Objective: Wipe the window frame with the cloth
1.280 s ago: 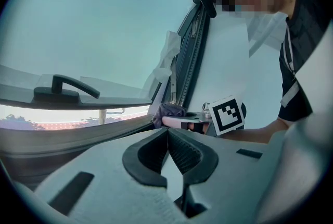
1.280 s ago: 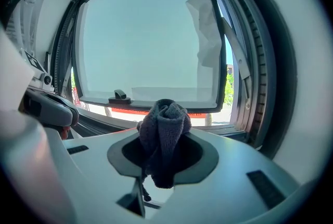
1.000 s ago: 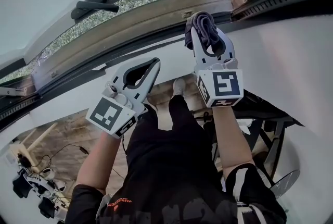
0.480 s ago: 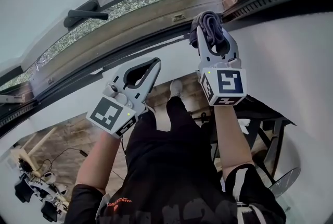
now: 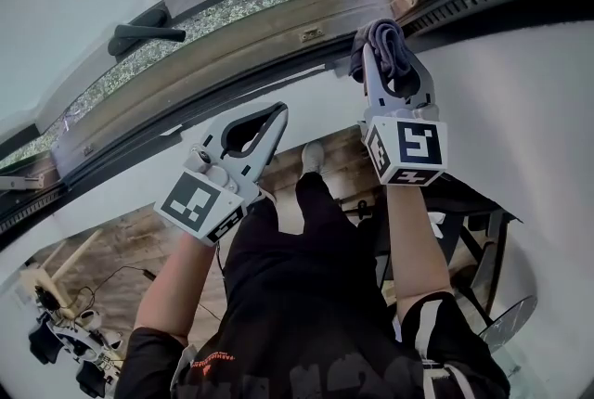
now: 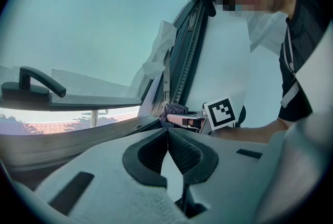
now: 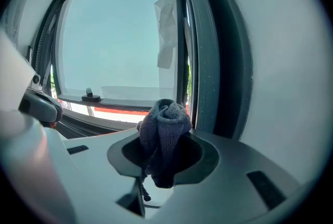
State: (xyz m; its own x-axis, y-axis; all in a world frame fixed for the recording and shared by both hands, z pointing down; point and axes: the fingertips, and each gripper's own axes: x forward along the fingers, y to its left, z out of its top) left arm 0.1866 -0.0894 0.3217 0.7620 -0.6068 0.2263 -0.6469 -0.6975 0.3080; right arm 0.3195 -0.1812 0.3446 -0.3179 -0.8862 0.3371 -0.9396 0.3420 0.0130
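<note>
My right gripper is shut on a bunched grey-purple cloth, pressed against the window frame close to its right corner. In the right gripper view the cloth bulges up between the jaws of the right gripper, with the frame's upright just beyond. My left gripper is shut and empty, held below the frame and to the left of the right one. The left gripper view shows the left gripper with its jaws touching, and the cloth far ahead.
A dark window handle sticks out from the sash at the left. White wall runs under and to the right of the frame. The person's legs and a wooden floor lie far below.
The right gripper with the cloth has slid right along the frame toward the corner. The left gripper has stayed put.
</note>
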